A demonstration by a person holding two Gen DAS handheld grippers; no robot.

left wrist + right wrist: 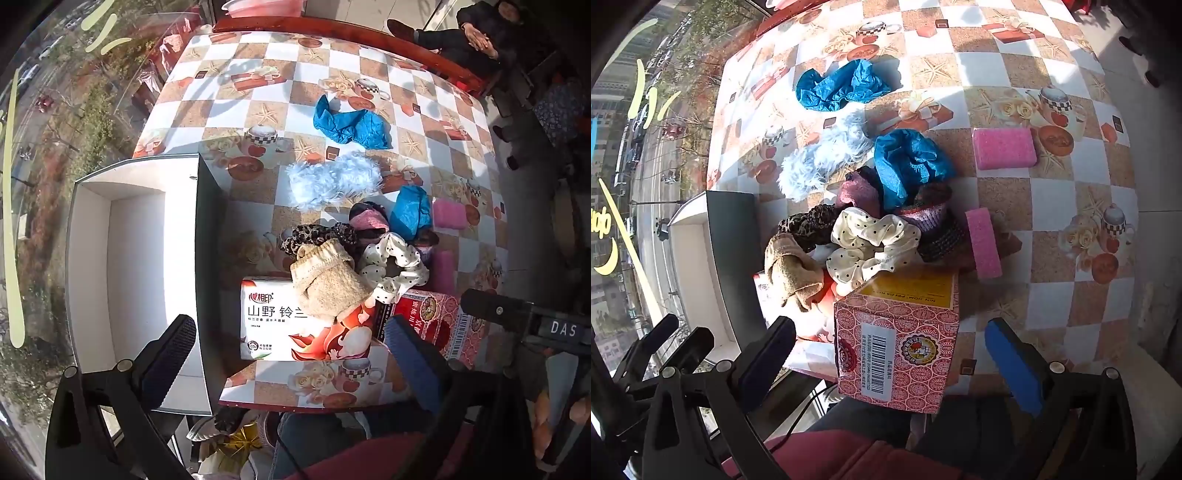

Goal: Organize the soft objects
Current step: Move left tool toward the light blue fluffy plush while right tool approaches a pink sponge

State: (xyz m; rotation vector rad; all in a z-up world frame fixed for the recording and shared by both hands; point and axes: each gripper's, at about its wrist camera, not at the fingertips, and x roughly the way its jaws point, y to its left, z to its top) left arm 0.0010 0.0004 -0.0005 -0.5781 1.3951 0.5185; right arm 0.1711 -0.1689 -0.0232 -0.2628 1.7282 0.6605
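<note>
Scrunchies (391, 258) heaped against tissue pack (273, 325) and red carton (897, 339); both grippers (291, 350) (890, 365) gape empty.

Scrunchies (875, 243), beige sock (325, 284) and blue covers (351, 125) lie heaped beside white box (88, 258).

2 blue crumpled covers (846, 86) (910, 160), 2 pink sponges (1004, 148) (983, 242), 1 fluffy light-blue piece (827, 155), 3 scrunchies: 1 polka-dot (873, 245), 1 leopard (807, 225), 1 pink (369, 220), 1 beige sock (792, 271), 1 tissue pack (280, 325), 1 red carton (897, 343), 1 white box (136, 258), 1 tabletop (1052, 206)
</note>
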